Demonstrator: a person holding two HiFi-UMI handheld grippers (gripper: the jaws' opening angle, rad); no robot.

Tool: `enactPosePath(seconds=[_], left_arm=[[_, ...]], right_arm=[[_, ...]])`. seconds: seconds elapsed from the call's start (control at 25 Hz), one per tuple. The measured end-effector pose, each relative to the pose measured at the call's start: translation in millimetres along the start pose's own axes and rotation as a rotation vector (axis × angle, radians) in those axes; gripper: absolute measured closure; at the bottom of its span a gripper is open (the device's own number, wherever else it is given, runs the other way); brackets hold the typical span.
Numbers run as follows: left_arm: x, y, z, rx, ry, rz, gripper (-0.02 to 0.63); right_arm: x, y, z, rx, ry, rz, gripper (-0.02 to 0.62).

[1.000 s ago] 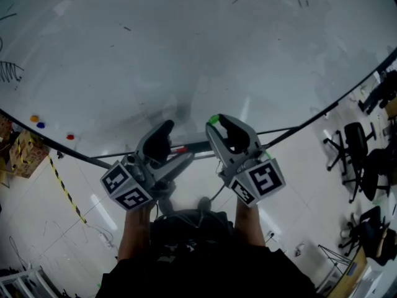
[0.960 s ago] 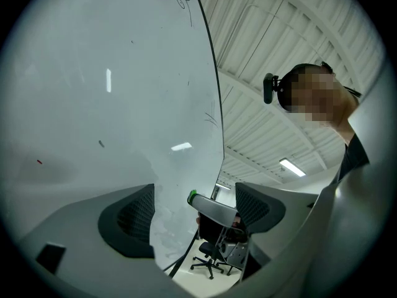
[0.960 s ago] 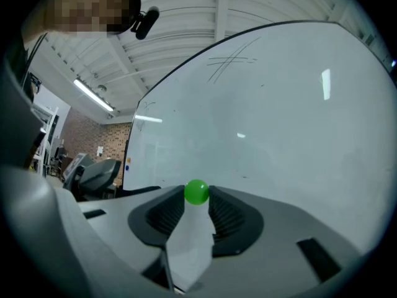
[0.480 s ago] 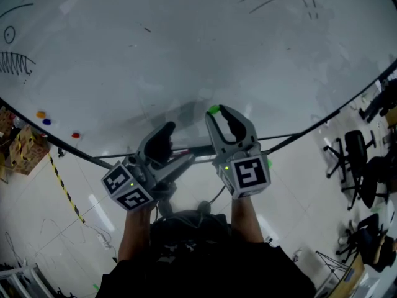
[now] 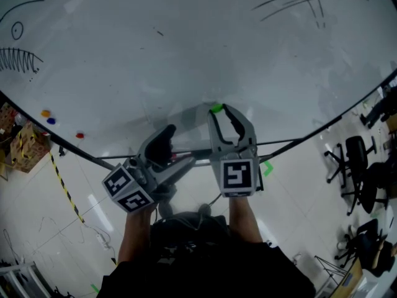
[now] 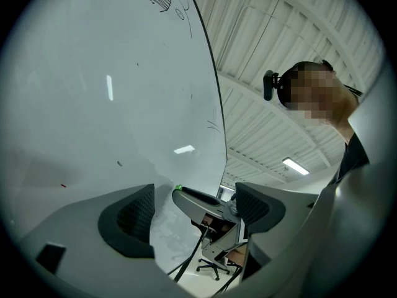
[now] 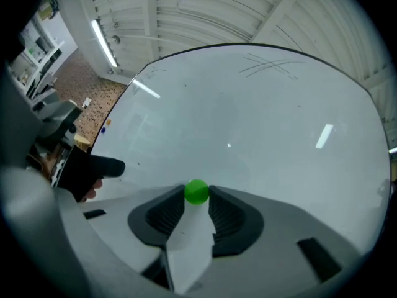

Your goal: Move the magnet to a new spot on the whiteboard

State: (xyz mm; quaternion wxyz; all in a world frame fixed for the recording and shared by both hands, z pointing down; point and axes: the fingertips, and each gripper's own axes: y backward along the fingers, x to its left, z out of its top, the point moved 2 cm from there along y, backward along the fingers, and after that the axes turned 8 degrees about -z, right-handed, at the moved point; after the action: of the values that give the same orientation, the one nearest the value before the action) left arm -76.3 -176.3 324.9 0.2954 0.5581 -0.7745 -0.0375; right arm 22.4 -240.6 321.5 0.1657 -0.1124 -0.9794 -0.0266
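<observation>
Right gripper (image 5: 217, 110) clenched on the green magnet (image 7: 197, 191) at its jaw tips, close to the whiteboard (image 5: 186, 54); left gripper (image 5: 175, 146) just beside it, jaws apart, empty; three small magnets (image 5: 51, 121) well to its left; since earlier, the right gripper has shifted slightly up the board.

right hand-held gripper (image 5: 219, 109) | rolled square-on, edged up the whiteboard (image 5: 155, 54) | green magnet (image 7: 197, 191) carried along
</observation>
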Motion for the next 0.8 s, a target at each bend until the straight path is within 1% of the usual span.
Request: enactPosePath(seconds=[0.52,0.8], left_arm=[[1.7,0.8,0.5,0.009,-0.003,-0.004,0.204],[2.6,1.6,0.3,0.015,-0.003,-0.002,0.204]], right_arm=[[0.3,-7.9,-1.9,0.008,0.023,-0.057,0.443],[1.4,-9.4,-2.8,0.011,0.054,-0.089,0.443]])
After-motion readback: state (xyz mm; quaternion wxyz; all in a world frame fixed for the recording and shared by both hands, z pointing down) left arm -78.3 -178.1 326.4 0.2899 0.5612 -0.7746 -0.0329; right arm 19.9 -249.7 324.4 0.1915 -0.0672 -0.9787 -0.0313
